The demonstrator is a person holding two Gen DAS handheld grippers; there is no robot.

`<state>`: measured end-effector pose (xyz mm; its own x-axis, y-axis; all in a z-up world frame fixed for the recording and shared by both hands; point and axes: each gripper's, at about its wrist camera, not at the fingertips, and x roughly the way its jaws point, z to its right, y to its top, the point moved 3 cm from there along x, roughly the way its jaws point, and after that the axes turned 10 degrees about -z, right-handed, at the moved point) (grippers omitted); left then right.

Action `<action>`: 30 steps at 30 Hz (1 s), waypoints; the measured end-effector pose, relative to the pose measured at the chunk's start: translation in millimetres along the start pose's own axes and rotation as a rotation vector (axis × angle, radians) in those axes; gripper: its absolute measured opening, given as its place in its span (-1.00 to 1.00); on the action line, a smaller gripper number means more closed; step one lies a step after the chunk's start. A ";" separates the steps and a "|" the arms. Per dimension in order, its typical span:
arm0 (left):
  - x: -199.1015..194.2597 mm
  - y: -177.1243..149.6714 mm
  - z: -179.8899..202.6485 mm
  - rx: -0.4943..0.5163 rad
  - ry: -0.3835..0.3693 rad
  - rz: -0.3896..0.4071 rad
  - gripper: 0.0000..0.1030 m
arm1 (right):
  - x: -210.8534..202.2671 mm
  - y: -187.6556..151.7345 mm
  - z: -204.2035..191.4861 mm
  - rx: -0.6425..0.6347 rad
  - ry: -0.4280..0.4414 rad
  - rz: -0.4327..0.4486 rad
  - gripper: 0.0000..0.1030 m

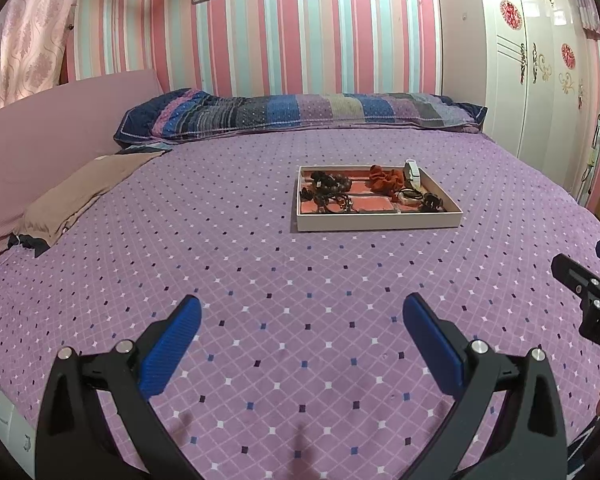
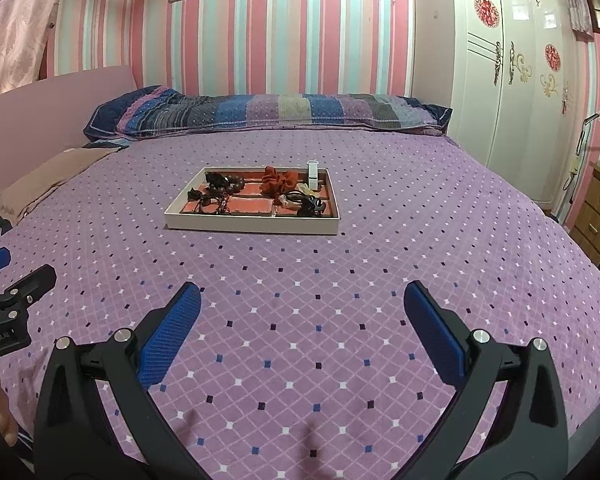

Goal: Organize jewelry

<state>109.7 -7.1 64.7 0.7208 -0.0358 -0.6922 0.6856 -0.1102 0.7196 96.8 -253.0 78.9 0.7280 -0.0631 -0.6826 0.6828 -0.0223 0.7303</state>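
Jewelry and hair accessories sit in a shallow rectangular cream-walled tray with a coral-red lining [image 1: 378,222], my landmark for all positions below. It rests on the purple diamond-patterned bedspread [image 1: 260,280], about mid-bed, well short of the striped blue-and-purple pillow [image 1: 300,114] at the far edge.

I read the tray's long axis as running left to right across both views, its long near wall facing me.

Contents, largest first:
- Rust-orange fabric scrunchie [image 2: 278,180], far-centre of the tray. I judge it soft and compressible; pinch it anywhere on the bulk.
- Dark beaded bracelets [image 1: 330,184], far-left part. Probably light, and the rounded beads may slip; grip across the strand.
- White upright rectangular piece [image 2: 312,172], far-right corner. I cannot tell what it is.
- Dark tangled small items [image 2: 212,202], near-left; black clip-like pieces [image 2: 310,206], near-right. Strands may snag when lifted.

Left gripper [image 1: 302,340]: blue-padded fingers spread wide, holding nothing, over the bedspread well short of the tray.
Right gripper [image 2: 302,336]: likewise spread and unloaded, equally far from the tray.
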 end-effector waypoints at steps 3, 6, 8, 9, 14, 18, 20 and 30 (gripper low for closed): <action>-1.2 -0.1 -0.3 0.001 0.001 0.004 0.91 | -0.1 0.0 -0.2 -0.001 0.000 -0.001 0.92; -0.1 -0.1 -0.9 -0.002 -0.004 -0.002 0.91 | 0.1 -0.1 -0.1 -0.001 -0.002 0.000 0.92; -0.3 0.1 -1.0 -0.002 -0.004 -0.004 0.91 | -0.7 0.3 -0.2 0.000 -0.001 0.000 0.92; -0.5 0.2 -1.2 -0.002 -0.003 -0.001 0.91 | -1.3 0.5 -0.5 0.000 -0.002 0.001 0.92; 0.4 0.2 -2.2 0.001 -0.001 0.005 0.91 | -4.3 2.2 -3.1 -0.003 0.001 0.004 0.92; 1.6 0.8 -2.7 -0.005 -0.015 -0.003 0.91 | -4.8 3.5 -4.4 -0.008 0.002 0.006 0.92; 2.0 1.5 -3.0 -0.010 -0.016 -0.003 0.91 | -4.1 3.6 -3.5 -0.008 0.002 0.006 0.92; 1.2 -0.1 1.2 0.007 -0.003 0.003 0.91 | -3.7 3.3 -3.5 -0.006 0.002 0.008 0.92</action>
<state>110.4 -8.3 63.7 0.7226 -0.0389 -0.6902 0.6827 -0.1166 0.7213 96.5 -249.3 83.7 0.7335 -0.0614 -0.6769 0.6774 -0.0153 0.7355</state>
